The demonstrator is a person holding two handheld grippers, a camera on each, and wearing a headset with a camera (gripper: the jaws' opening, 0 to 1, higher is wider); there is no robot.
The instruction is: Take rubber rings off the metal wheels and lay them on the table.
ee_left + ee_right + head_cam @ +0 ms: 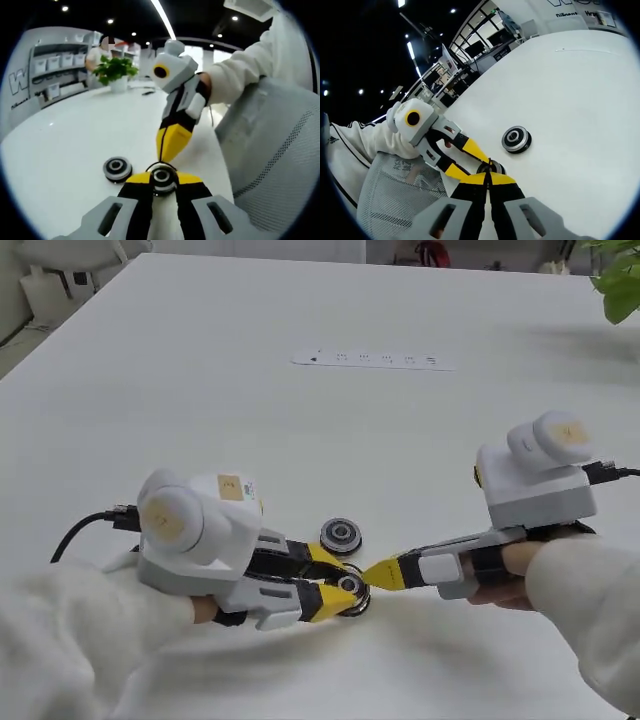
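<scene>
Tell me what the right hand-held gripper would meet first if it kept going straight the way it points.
The small metal wheel with a black rubber ring, clamped in the left hand-held gripper. The right hand-held gripper's shut tips seem already on that ring.

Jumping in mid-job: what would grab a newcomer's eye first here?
Two yellow-tipped grippers meet nose to nose low in the head view: the left gripper is clamped on a small metal wheel with a black rubber ring, and the right gripper's closed tips press at its rim. Just behind them a second ringed metal wheel lies on the white table.
</scene>
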